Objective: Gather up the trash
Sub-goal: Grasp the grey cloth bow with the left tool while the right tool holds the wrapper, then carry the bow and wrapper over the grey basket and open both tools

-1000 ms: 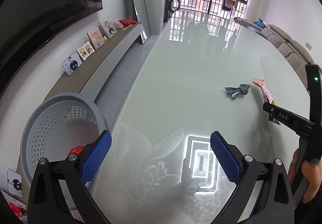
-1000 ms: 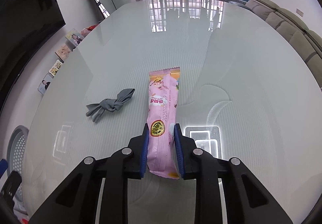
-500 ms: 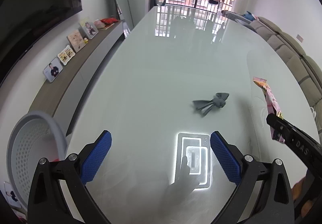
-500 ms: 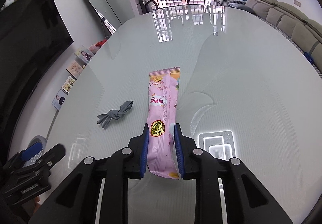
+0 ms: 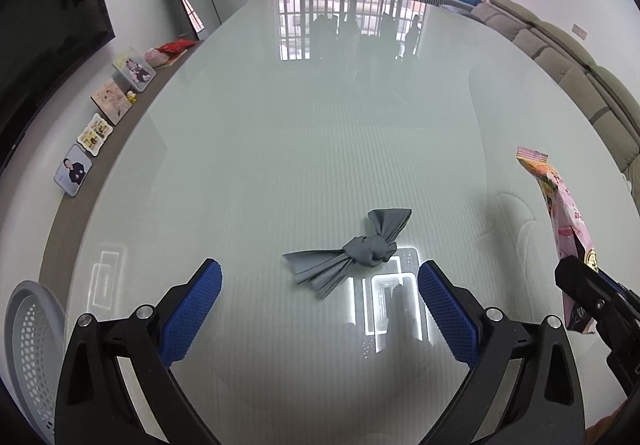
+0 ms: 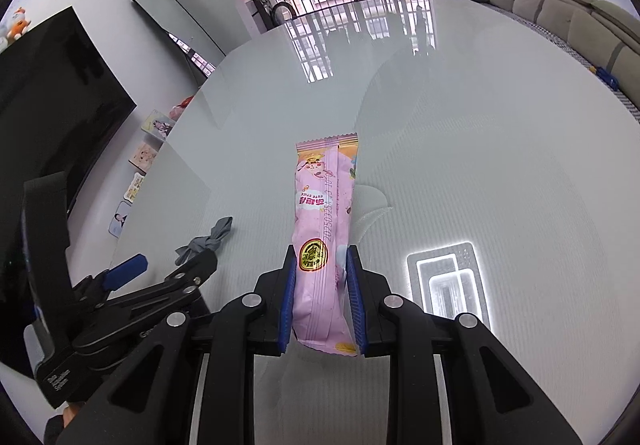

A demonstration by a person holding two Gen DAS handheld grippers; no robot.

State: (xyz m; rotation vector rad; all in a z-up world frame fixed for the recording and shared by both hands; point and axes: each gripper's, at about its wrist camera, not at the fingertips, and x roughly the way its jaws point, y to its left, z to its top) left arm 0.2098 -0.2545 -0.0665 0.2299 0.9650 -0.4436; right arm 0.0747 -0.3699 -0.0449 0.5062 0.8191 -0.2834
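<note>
Pink snack wrapper (image 6: 323,241) sits pinched between the blue pads (image 6: 288,299) of the right gripper (image 6: 322,301), its long body pointing toward twelve o'clock over the glossy white desk (image 6: 460,149), its serrated end farthest from the gripper and its near end hanging just past the pads. A yellow round seal on the wrapper lies right at the pinch point. From the left wrist view the same wrapper (image 5: 560,213) shows at about three o'clock, raised above the desk (image 5: 280,133) and held in the black arm of the right gripper (image 5: 592,285). The left gripper (image 5: 318,305) stands wide apart, holding nothing, its two blue pads (image 5: 192,309) spread to either side of a grey knotted cloth (image 5: 352,251) that lies flat on the desk just ahead of them, toward twelve o'clock. In the right wrist view that cloth (image 6: 206,239) lies at about nine o'clock, with the left gripper (image 6: 168,269) just behind it, one blue pad visible. A grey perforated basket (image 5: 28,337) stands off the desk edge at about eight o'clock in the left view. Along the low brown shelf (image 5: 160,85) at ten o'clock a row of small photo frames (image 5: 74,170) leans against the wall, under a dark television (image 6: 52,93). A beige sofa (image 6: 560,9) runs along the far right at two o'clock.
</note>
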